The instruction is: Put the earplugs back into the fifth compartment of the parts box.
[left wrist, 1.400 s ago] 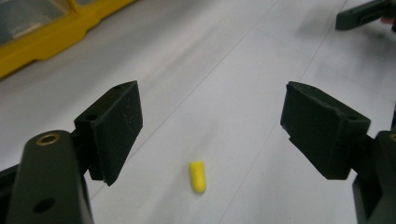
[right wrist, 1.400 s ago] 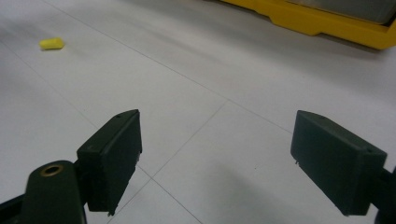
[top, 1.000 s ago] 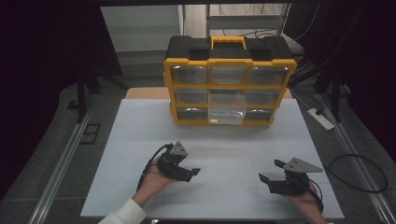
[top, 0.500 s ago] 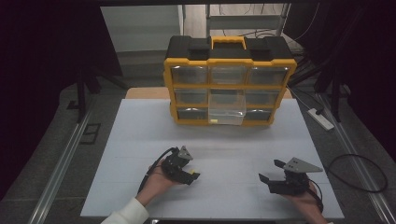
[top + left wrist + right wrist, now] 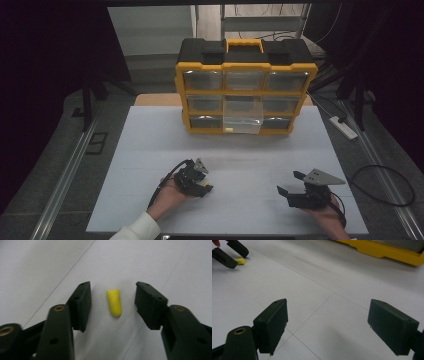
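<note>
Left gripper [image 5: 113, 298]: jaws spread, flanking but not touching the plug.
Small yellow foam earplug [image 5: 114, 302]: lay on the white table [image 5: 150, 150].
Right gripper [image 5: 328, 327]: jaws wide apart, empty.

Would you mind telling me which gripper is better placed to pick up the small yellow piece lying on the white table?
Left. The left gripper is open with the yellow piece lying between its jaws, untouched. The right gripper, also open, sits well away from it over bare table.
</note>
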